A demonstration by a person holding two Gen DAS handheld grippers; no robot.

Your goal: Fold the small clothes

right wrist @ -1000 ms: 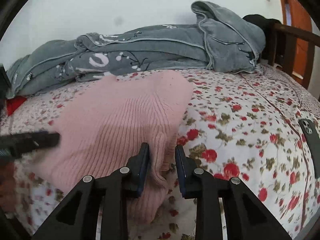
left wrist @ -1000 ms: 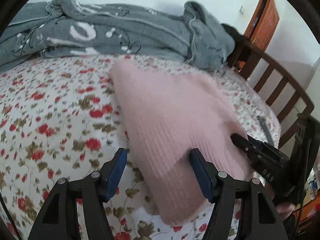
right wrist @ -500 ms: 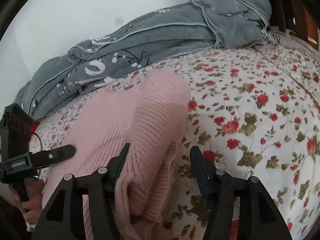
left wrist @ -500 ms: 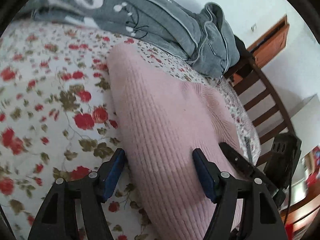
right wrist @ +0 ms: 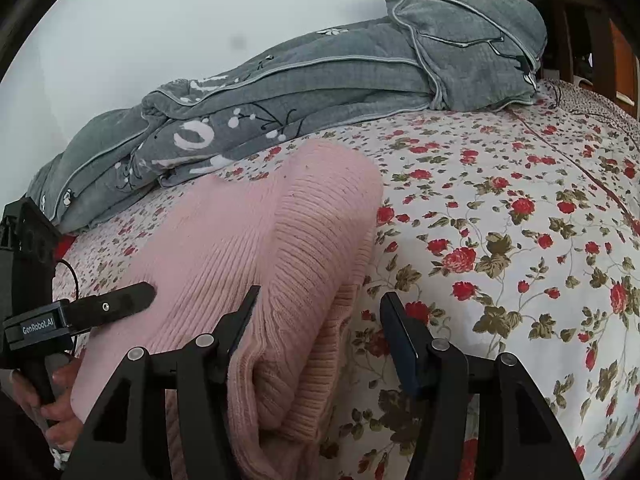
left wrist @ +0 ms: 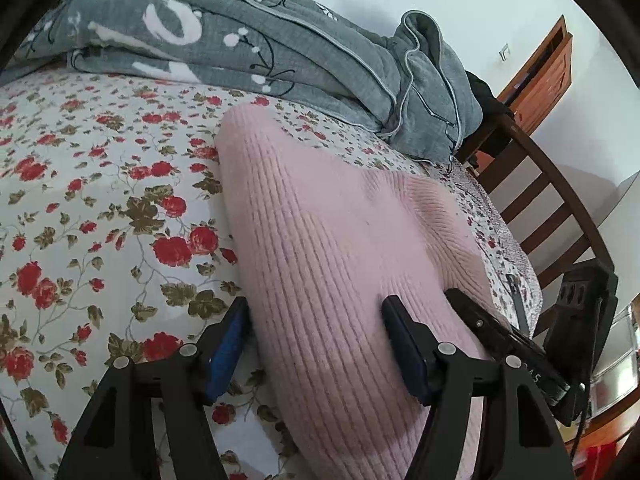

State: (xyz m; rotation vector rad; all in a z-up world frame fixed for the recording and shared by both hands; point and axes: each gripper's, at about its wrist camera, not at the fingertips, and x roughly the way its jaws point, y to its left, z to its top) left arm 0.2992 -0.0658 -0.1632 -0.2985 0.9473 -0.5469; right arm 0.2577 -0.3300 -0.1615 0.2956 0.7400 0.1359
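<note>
The pink knit sweater (left wrist: 336, 264) lies folded on the floral bedsheet (left wrist: 100, 208), so this fold looks laid down and the next move calls for smoothing or a fresh grasp. The right gripper (right wrist: 318, 322) has just been opening and stands spread astride the near folded edge; the left gripper (left wrist: 314, 338) is likewise spread around the other edge, apparently not pinching.

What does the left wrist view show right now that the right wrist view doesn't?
Only the left wrist view: the wooden door and the curved slatted bed rail.
Only the right wrist view: the sweater's doubled near edge, rolled between the right gripper fingers, and a hand holding the left gripper.
Both: the pink knit sweater, the floral sheet, and the grey blanket.
</note>
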